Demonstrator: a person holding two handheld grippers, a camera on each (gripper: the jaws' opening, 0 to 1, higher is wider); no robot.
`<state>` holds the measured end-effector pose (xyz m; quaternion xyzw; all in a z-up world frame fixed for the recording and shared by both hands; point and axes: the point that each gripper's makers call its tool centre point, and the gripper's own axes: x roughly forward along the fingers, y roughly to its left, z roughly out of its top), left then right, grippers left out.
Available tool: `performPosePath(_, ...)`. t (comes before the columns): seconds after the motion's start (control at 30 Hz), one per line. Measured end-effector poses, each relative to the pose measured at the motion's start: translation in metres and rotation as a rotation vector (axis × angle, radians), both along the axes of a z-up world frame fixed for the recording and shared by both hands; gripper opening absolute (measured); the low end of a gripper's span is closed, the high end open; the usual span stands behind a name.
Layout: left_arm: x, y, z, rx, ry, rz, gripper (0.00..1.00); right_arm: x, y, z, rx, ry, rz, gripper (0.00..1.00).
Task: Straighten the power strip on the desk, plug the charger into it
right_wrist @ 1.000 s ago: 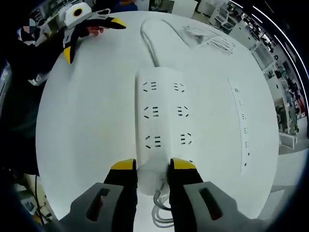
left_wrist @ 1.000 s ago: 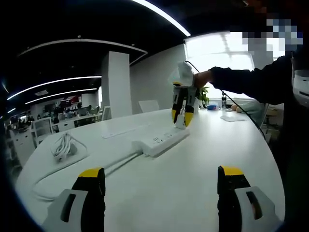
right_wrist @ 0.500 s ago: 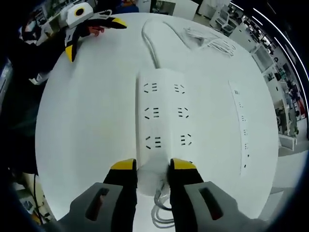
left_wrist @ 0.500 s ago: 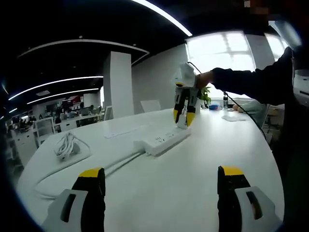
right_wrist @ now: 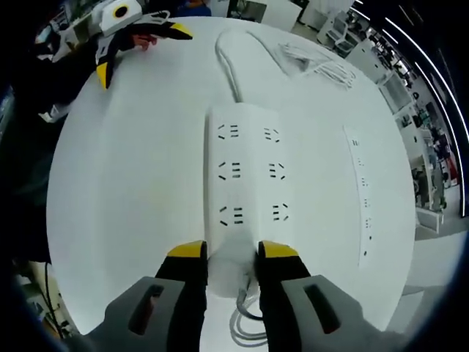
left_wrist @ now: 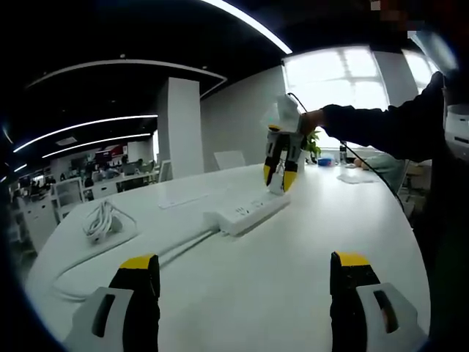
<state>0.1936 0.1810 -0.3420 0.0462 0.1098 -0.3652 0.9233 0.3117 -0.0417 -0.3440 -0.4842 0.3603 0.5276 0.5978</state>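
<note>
In the right gripper view, the right claw [right_wrist: 223, 254] is clamped on the near end of the white power strip [right_wrist: 247, 187], its yellow-tipped jaws pressing against the strip's two long sides. The strip lies flat on the white bench [right_wrist: 132, 183] and runs straight away from the camera, showing two columns of three sockets each. Its thick white cable [right_wrist: 229, 59] leaves the far end and curves off across the bench top. Past that, a loose coil of white cord [right_wrist: 319, 62] rests near the bench's far edge (whether a charger is attached to it cannot be told). A second, slimmer white power strip [right_wrist: 364, 194] lies to the right, well apart from the first and roughly parallel to it. A loop of white wire [right_wrist: 245, 323] shows just beneath the jaws.

The left claw [right_wrist: 139, 48] appears at the upper left of that view, above the bench edge, jaws spread wide and holding nothing. In the left gripper view its two jaws stand far apart over bare bench top [left_wrist: 293, 279], and the power strip [left_wrist: 245, 213] sits in the middle distance with the right claw [left_wrist: 277, 176] coming down on its far end, held by a person's hand [left_wrist: 308, 119].
</note>
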Motion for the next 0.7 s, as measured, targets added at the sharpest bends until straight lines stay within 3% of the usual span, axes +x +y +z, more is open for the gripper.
performPosePath(0.7, 0.0001, 0.0038, 0.0001, -0.005, 0.005, 0.010, 0.99, 0.0010, 0.0002, 0.0023, 0.038, -0.001, 0.020, 0.26)
